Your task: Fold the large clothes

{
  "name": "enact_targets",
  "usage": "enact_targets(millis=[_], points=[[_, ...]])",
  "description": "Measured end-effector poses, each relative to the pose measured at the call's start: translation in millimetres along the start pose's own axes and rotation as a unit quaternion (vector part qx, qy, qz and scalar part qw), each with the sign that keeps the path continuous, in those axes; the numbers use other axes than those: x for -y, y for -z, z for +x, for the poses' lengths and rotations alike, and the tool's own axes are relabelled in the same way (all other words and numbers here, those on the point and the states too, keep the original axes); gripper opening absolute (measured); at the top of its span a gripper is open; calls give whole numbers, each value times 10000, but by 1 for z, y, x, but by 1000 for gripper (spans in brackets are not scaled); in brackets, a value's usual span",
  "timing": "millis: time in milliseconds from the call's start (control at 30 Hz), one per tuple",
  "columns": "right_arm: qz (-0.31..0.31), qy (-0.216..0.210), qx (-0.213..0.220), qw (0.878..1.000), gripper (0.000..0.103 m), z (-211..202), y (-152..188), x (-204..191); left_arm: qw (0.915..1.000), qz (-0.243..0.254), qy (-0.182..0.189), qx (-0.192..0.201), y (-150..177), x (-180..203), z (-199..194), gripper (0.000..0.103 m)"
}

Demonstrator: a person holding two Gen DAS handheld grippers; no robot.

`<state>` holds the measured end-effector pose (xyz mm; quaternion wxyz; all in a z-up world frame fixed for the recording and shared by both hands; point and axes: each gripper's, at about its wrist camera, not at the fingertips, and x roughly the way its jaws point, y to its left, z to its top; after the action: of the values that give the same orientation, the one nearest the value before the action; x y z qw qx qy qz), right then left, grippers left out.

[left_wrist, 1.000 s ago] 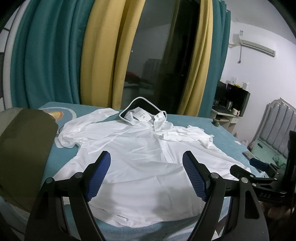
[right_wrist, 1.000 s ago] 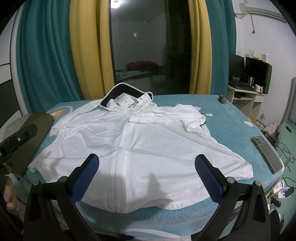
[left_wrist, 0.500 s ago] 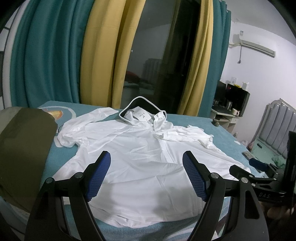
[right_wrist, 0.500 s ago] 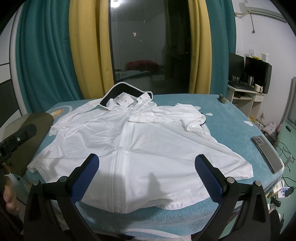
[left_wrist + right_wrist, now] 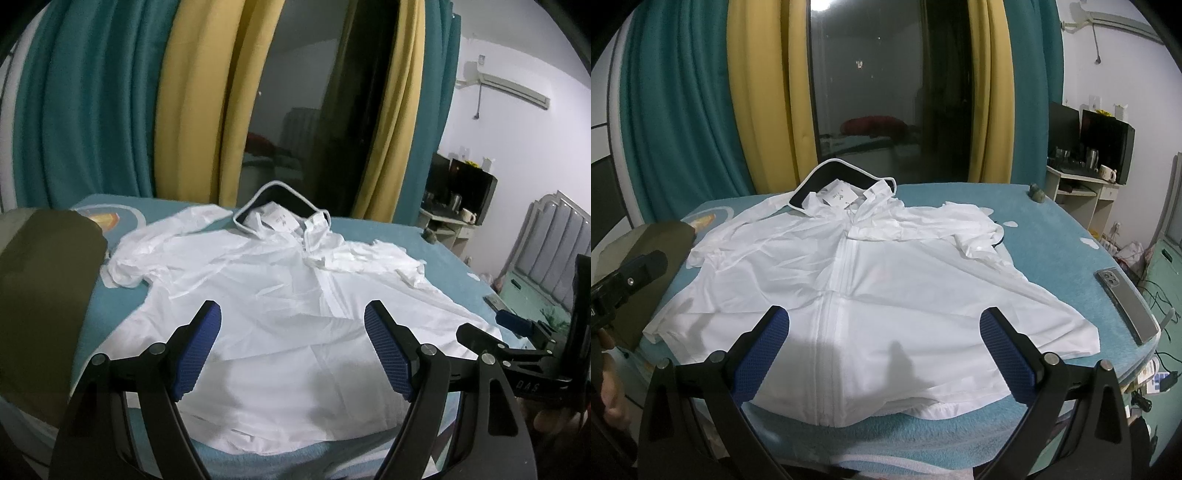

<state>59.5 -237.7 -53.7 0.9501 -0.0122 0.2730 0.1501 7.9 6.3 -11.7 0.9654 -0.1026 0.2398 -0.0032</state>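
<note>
A white zip-up hooded jacket (image 5: pixel 871 280) lies spread front-up on a teal-covered table (image 5: pixel 1045 236), hood at the far end, both sleeves folded inward across the chest. It also shows in the left wrist view (image 5: pixel 280 295). My left gripper (image 5: pixel 291 350) is open and empty, held above the jacket's near left hem. My right gripper (image 5: pixel 884 354) is open and empty above the near hem by the zip. The right gripper's body also shows in the left wrist view (image 5: pixel 517 354).
An olive-green folded garment (image 5: pixel 40 280) lies at the table's left edge. A phone (image 5: pixel 1126 302) lies at the right edge. Teal and yellow curtains (image 5: pixel 761 96) and a dark window stand behind the table. A desk with monitors (image 5: pixel 1086 162) is at the right.
Both grippers have stayed nearly still; the left one has drifted slightly. The jacket has not moved.
</note>
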Motion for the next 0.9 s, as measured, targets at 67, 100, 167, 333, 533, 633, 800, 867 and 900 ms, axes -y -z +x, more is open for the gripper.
enact_targets(millis=[67,100,167,333,533,633,800,867,900], points=[[-8,-16,-39,10000,102,3,1,1,9999,8,61,-85,1,-1,7,83],[-16,-14,-64,10000,102,5,-1,2,9999,18,64,-107,0,-3,10,83],[-21,-7,-133,9999,102,14,-2,5,9998,85,60,-160,-2,-3,19,83],[-169,105,-321,9993,102,47,-21,18,9990,132,-107,-423,-13,-15,51,83],[-791,89,-522,9955,102,94,-60,33,9959,80,-403,-802,-33,-42,95,83],[-1209,-122,-667,9903,101,124,-76,28,9952,5,-449,-867,-43,-59,113,83],[-1939,-428,-1113,9737,82,189,-90,5,9930,-265,-495,-1043,-53,-88,136,83],[-2170,-614,-1310,9654,76,216,-92,-7,9922,-326,-565,-1064,-56,-97,141,83],[-2284,-653,-1388,9614,74,228,-93,-14,9916,-379,-587,-1088,-56,-103,144,83]])
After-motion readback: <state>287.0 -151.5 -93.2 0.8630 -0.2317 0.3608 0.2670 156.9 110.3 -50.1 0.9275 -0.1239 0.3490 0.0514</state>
